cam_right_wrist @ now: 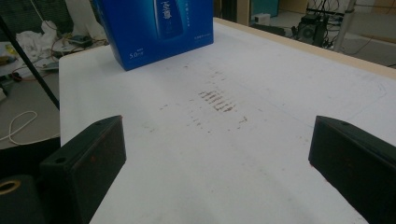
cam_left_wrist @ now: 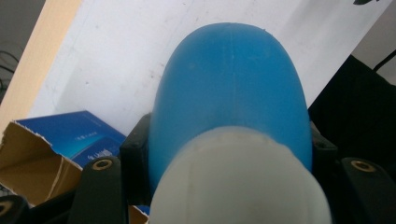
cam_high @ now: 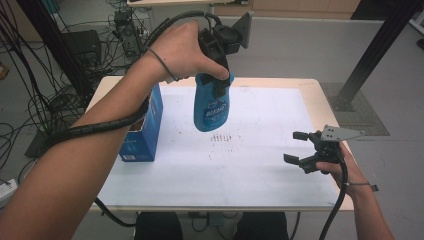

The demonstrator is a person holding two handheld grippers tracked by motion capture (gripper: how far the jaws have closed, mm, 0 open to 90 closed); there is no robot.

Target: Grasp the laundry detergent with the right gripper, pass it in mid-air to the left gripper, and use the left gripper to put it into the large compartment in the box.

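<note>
A blue bottle (cam_high: pixel 211 108) with a white cap hangs cap-up above the middle of the table, and my left gripper (cam_high: pixel 219 82) is shut on its upper part. In the left gripper view the blue bottle (cam_left_wrist: pixel 231 93) sits squeezed between both black jaws, its white cap (cam_left_wrist: pixel 238 182) nearest the camera. An open blue carton (cam_high: pixel 145 131) stands on the table's left side, below and left of the bottle; the open blue carton (cam_left_wrist: pixel 65 144) shows a torn cardboard flap. My right gripper (cam_high: pixel 298 147) rests low over the table's right side, open, with nothing between its jaws.
The table (cam_high: pixel 280 170) carries a white sheet with a patch of brown marks (cam_high: pixel 221 137) at its middle. The blue carton (cam_right_wrist: pixel 156 28) stands beyond those marks in the right gripper view. Cables and equipment (cam_high: pixel 75 55) lie on the floor at the back left.
</note>
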